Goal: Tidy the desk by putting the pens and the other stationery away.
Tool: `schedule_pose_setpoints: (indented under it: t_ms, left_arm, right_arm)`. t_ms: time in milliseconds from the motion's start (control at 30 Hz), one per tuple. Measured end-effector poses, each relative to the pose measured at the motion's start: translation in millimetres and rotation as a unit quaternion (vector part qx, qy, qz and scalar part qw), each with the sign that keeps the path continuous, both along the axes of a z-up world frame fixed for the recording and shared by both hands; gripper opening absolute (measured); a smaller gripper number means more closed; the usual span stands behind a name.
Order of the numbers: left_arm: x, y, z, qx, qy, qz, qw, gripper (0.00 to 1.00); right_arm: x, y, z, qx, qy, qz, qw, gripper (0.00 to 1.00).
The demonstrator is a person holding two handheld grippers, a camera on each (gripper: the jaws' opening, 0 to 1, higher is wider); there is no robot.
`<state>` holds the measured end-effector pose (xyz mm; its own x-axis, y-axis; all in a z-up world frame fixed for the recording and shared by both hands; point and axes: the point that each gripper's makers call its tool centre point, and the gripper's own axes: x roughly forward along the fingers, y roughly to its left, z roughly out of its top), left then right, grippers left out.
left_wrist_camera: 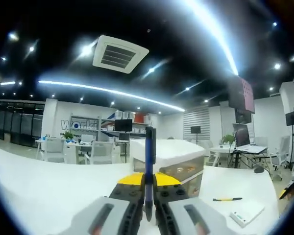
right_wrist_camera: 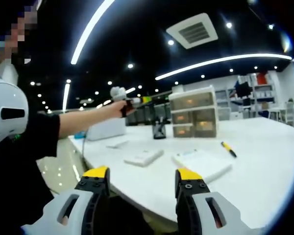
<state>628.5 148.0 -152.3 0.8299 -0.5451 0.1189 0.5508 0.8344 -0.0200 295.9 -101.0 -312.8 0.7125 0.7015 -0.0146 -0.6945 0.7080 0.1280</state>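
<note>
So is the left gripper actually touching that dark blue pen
Touching. In the left gripper view, the left gripper has its jaws closed against the dark blue pen, which stands upright between them.

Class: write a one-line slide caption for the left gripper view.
Left gripper holds a blue pen upright above the white desk.

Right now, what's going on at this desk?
A person is tidying a white desk with two handheld tools. The left claw is shut on a blue pen, held upright. The right claw is open and holds nothing. A yellow pen, notepads and a drawer unit sit on the desk.
</note>
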Motion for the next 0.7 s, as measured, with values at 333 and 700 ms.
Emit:
schedule_pose_setpoints:
  t_ms: [333, 700]
  left_arm:
    - [36.5, 5, -7.5, 0.023, 0.001, 0.032, 0.9992, 0.07]
    - [58.8, 7, -19.0, 0.038, 0.000, 0.060, 0.9975, 0.07]
  right_arm:
    - [-1, -10, -1.9, 0.003, 0.004, -0.009, 0.9999, 0.50]
    - [0, -13, -5.2, 0.009, 0.008, -0.010, 0.9999, 0.50]
